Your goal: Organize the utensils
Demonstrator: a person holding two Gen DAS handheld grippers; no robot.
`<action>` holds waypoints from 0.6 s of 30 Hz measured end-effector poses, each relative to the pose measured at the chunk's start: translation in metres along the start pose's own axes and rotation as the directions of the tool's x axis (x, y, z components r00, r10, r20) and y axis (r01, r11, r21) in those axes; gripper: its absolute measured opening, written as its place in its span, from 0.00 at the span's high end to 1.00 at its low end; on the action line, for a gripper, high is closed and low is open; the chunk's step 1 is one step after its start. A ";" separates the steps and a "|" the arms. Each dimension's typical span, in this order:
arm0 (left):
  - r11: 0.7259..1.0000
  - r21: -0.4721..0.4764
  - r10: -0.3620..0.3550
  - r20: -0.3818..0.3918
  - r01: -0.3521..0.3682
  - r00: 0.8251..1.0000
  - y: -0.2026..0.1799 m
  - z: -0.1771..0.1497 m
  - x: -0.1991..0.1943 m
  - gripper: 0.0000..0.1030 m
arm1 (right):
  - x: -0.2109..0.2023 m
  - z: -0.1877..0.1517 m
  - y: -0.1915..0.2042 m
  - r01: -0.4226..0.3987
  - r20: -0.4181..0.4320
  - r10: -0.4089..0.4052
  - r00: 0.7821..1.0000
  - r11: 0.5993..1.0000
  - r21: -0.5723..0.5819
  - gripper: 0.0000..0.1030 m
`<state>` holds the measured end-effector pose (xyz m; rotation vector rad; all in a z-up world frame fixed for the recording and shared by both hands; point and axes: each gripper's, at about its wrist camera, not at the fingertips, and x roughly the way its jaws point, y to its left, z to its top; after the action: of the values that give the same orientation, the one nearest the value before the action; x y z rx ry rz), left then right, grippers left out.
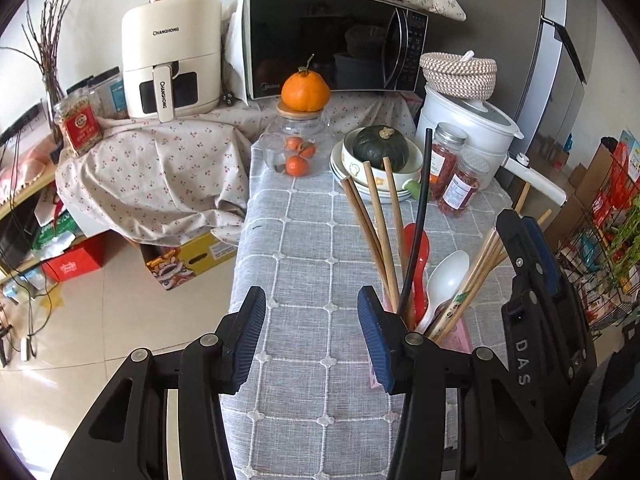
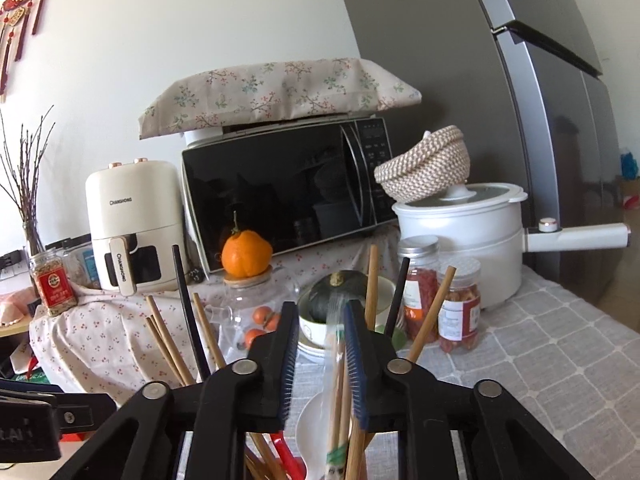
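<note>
Pink holder [image 1: 456,336] mostly hidden behind left tool [image 1: 312,336].

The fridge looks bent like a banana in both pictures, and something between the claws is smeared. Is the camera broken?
No: in the right wrist view the fridge bows from fisheye distortion, and the plastic-wrapped chopsticks in the right gripper blur from closeness; in the left wrist view the fridge curves too, and the microwave door mirrors the room.
</note>
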<state>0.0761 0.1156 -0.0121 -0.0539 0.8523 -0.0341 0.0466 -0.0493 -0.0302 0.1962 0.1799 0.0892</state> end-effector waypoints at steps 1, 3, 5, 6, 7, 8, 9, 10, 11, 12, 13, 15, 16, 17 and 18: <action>1.000 -0.002 -0.010 -0.006 0.010 1.000 -0.001 -0.001 0.001 0.49 | -0.003 0.004 -0.003 0.003 -0.007 -0.003 1.000 1.000 -0.001 0.69; 1.000 -0.004 -0.028 -0.016 0.028 0.999 -0.004 -0.003 0.002 0.47 | -0.008 0.013 -0.011 0.016 -0.037 -0.016 0.999 1.000 -0.005 0.65; 0.999 0.001 -0.039 -0.024 0.039 0.999 -0.009 -0.007 0.002 0.42 | -0.011 0.021 -0.022 0.029 -0.084 -0.028 0.996 1.000 0.002 0.60; 0.999 0.005 -0.043 -0.026 0.043 0.999 -0.012 -0.009 0.001 0.41 | -0.011 0.026 -0.029 0.036 -0.111 -0.035 0.993 0.999 0.008 0.54; 0.999 0.011 -0.046 -0.029 0.047 0.999 -0.015 -0.011 0.001 0.38 | -0.013 0.029 -0.037 0.047 -0.138 -0.044 0.989 0.999 0.015 0.50; 0.999 0.016 -0.048 -0.032 0.048 0.998 -0.019 -0.013 0.000 0.35 | -0.015 0.033 -0.045 0.061 -0.164 -0.056 0.985 0.998 0.021 0.48; 0.999 0.020 -0.049 -0.033 0.049 0.998 -0.023 -0.016 -0.001 0.33 | -0.017 0.035 -0.052 0.074 -0.191 -0.068 0.979 0.997 0.025 0.45; 0.999 0.023 -0.046 -0.032 0.047 0.998 -0.026 -0.018 -0.002 0.30 | -0.019 0.038 -0.060 0.080 -0.221 -0.072 0.973 0.996 0.027 0.42; 0.999 0.023 -0.037 -0.029 0.038 0.999 -0.030 -0.021 -0.004 0.27 | -0.021 0.040 -0.068 0.084 -0.249 -0.074 0.966 0.996 0.028 0.41; 0.999 0.025 -0.029 -0.024 0.029 0.999 -0.034 -0.025 -0.006 0.26 | -0.023 0.042 -0.074 0.089 -0.276 -0.079 0.958 0.996 0.024 0.40; 0.999 0.030 -0.024 -0.021 0.025 0.999 -0.038 -0.029 -0.009 0.24 | -0.026 0.044 -0.080 0.096 -0.302 -0.087 0.949 0.995 0.014 0.38; 0.998 0.049 -0.025 -0.016 0.025 1.000 -0.049 -0.036 -0.015 0.20 | -0.032 0.048 -0.092 0.105 -0.346 -0.100 0.933 0.994 -0.005 0.33; 0.998 0.058 -0.024 -0.008 0.025 1.000 -0.054 -0.039 -0.019 0.18 | -0.036 0.050 -0.097 0.109 -0.365 -0.107 0.925 0.994 -0.015 0.29; 0.997 0.068 -0.022 0.004 0.021 1.000 -0.059 -0.041 -0.023 0.17 | -0.039 0.052 -0.101 0.107 -0.381 -0.107 0.918 0.994 -0.021 0.26; 0.997 0.076 -0.016 0.015 0.015 1.000 -0.064 -0.044 -0.028 0.17 | -0.044 0.053 -0.105 0.098 -0.397 -0.100 0.912 0.995 -0.026 0.22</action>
<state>0.0245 0.0517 -0.0159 0.0109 0.8345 -0.0806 0.0211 -0.1668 0.0072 0.1615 0.5971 0.0272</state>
